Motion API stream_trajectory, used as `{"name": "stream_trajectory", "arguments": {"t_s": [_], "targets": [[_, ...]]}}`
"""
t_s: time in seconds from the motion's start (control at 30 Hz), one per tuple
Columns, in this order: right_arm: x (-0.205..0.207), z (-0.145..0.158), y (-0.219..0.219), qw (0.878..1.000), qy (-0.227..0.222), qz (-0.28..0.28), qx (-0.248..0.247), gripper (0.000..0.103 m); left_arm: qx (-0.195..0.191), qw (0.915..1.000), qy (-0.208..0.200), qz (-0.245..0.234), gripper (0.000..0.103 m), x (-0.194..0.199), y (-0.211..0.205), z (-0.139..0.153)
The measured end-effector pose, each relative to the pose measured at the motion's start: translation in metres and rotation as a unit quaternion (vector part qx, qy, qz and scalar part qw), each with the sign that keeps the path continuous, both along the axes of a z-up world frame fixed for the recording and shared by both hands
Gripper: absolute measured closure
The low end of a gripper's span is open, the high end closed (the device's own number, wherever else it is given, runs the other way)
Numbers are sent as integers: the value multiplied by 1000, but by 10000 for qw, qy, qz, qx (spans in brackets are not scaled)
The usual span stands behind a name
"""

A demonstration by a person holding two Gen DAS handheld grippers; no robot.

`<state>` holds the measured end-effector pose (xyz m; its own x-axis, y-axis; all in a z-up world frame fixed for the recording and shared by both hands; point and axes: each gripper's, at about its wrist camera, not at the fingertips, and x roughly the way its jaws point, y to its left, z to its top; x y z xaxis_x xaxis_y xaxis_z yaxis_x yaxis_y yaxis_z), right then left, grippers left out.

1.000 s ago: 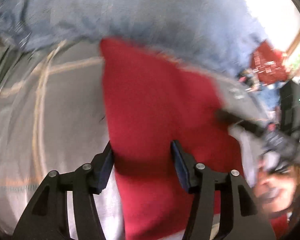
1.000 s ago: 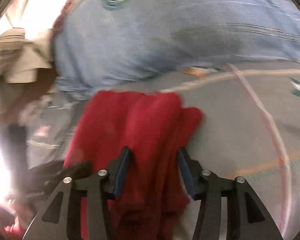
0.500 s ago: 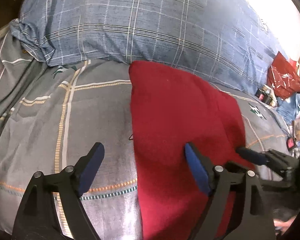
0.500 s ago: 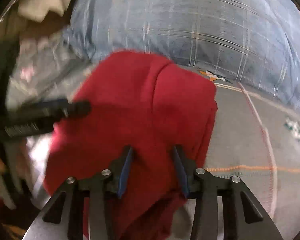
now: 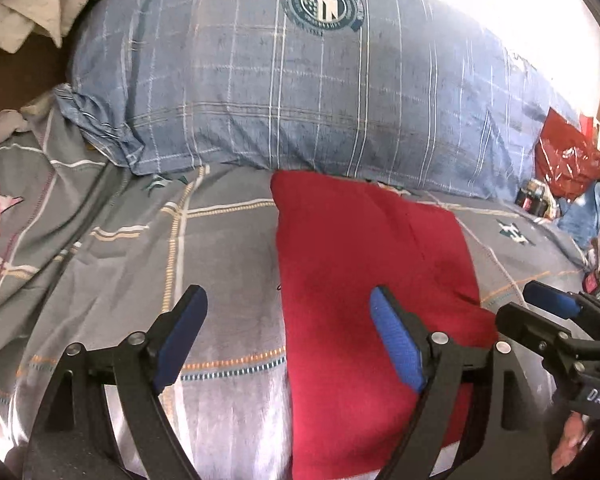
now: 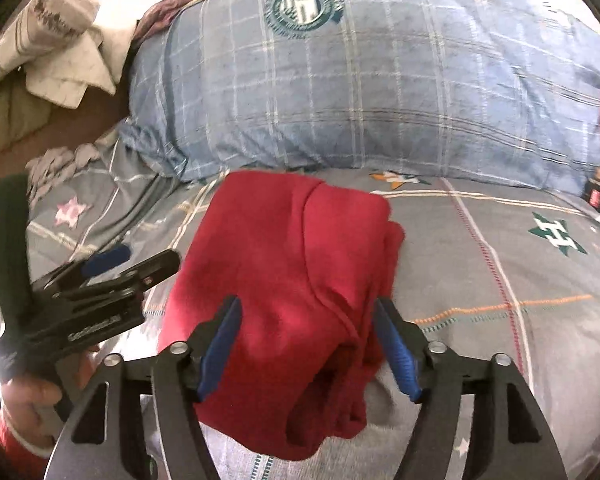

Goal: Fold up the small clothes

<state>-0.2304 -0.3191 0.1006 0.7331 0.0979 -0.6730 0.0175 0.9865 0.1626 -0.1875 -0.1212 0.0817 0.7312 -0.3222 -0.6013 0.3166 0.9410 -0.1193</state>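
A folded red garment (image 5: 364,280) lies on the grey checked bedsheet (image 5: 140,248), its far edge against the blue pillow. It also shows in the right wrist view (image 6: 284,272), with bunched layers along its right side. My left gripper (image 5: 288,312) is open and empty above the garment's left edge. My right gripper (image 6: 308,320) is open and empty above the garment's near part. The left gripper shows in the right wrist view (image 6: 136,258), left of the garment. The right gripper's blue fingertip (image 5: 552,304) shows at the garment's right in the left wrist view.
A large blue plaid pillow (image 5: 300,88) lies behind the garment. Beige cloths (image 6: 52,56) are piled at the far left. A red bag (image 5: 568,156) and small clutter sit at the far right edge of the bed.
Both grippers opened and let go of the red garment, then drew back toward me. The garment now lies flat on the sheet.
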Motion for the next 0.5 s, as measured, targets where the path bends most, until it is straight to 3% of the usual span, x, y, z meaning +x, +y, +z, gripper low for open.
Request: {"name": "stream_trajectory", "arguments": {"t_s": [0.5], "targets": [[-20,12,8,9998,-143,-56,100,22,150,9991,-371,109,19,-37,11,19]]}}
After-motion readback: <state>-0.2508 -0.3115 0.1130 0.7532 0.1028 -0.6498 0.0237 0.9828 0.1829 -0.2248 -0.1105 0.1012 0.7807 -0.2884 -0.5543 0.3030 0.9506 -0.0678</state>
